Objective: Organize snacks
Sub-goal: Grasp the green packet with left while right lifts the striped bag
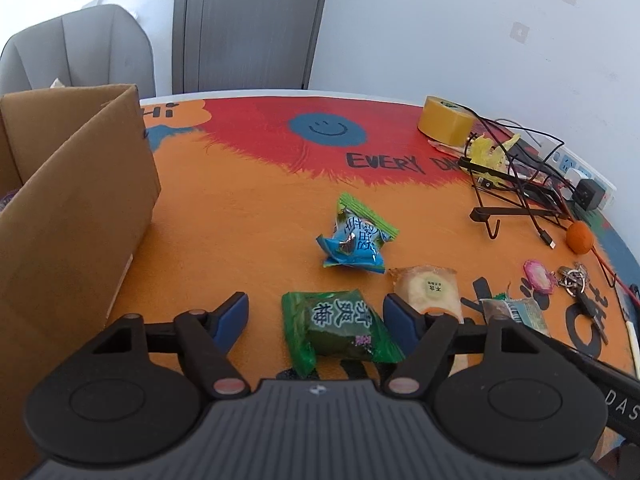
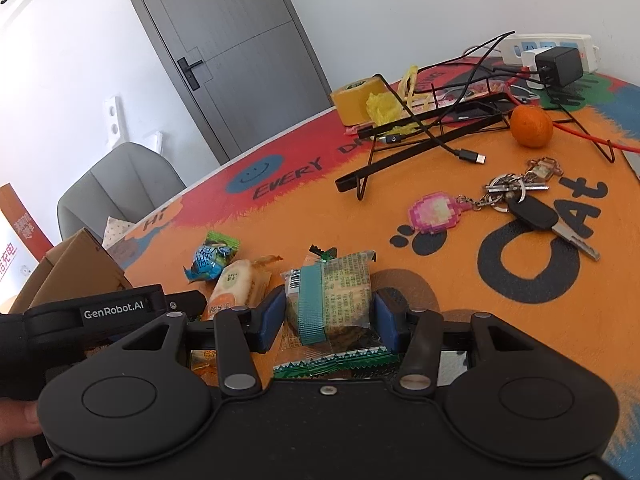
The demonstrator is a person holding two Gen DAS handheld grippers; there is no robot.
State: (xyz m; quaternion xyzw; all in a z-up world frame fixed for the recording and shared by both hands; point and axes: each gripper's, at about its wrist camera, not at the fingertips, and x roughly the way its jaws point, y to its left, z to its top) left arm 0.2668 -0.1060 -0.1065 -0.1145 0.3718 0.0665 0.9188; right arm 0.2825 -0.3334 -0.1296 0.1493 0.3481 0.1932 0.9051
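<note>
My left gripper (image 1: 316, 316) hangs low over the orange mat and is open. A green snack packet (image 1: 340, 332) lies flat between its blue pads, which do not press on it. Beyond it lie a blue snack packet (image 1: 352, 246) and a round pastry in a clear wrapper (image 1: 430, 290). My right gripper (image 2: 330, 308) is shut on a clear snack packet with a teal band (image 2: 332, 296), one pad against each side. Whether that packet is off the mat I cannot tell. The cardboard box (image 1: 72, 200) stands open at the left.
At the right are a yellow tape roll (image 1: 444, 120), a black wire stand (image 1: 516, 200) with tangled cables, a mandarin (image 1: 580, 236), a power strip (image 2: 548, 46), and keys (image 2: 520, 196) with a pink charm (image 2: 434, 212). A grey chair (image 1: 80, 48) stands behind the box.
</note>
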